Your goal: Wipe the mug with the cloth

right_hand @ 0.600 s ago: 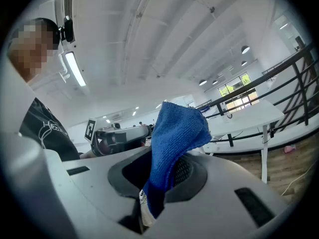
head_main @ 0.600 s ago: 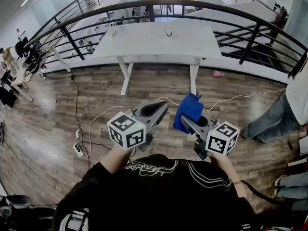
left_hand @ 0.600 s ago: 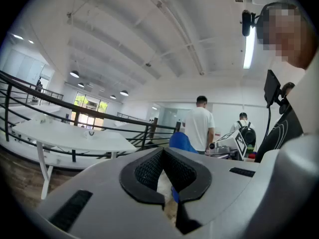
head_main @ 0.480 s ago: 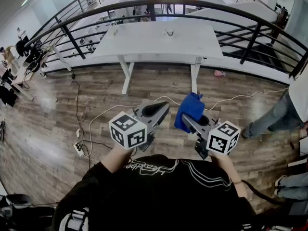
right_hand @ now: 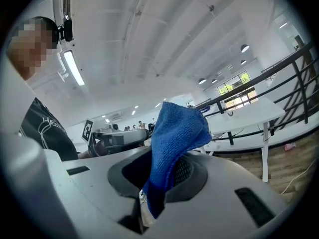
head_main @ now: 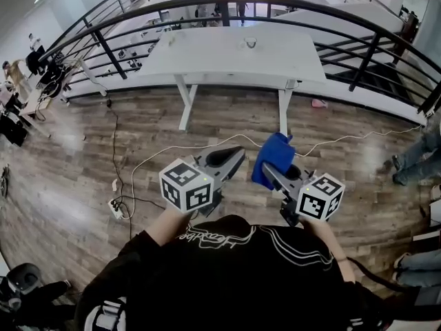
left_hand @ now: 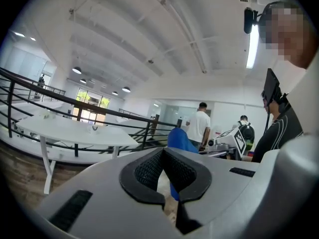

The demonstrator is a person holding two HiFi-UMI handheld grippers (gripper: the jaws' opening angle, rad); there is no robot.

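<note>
A blue cloth (head_main: 274, 158) is seen a little right of the middle of the head view. It is soft and fuzzy, with tiny loops all over it. It is bunched up, and its top sticks up above the right tongs (head_main: 270, 173). In the right gripper view the cloth (right_hand: 175, 133) is pinched between the black pads (right_hand: 183, 172) of the right tongs (right_hand: 158, 183). These are clamped tight on its lower part, while the rest stands up and flops to the right. The cloth is held up in the air above the wooden floor (head_main: 83, 150), not on the table (head_main: 207, 61). The left tongs (head_main: 236, 154) are found just left of the cloth, near it but not touching. In the left gripper view the left tongs (left_hand: 163, 153) are pressed together with nothing between them, and the cloth (left_hand: 180, 139) is seen behind their tip. A small pale thing (head_main: 249, 43) is set on the white table at the top of the head view, well apart from both tongs. It is too small for it to be told whether it is the mug. Black and white square patterns are printed on the cube (head_main: 185, 186) of each gripper. White curly letters (head_main: 210, 238) are written on the black top at the bottom of the frame, but they cannot be read.
</note>
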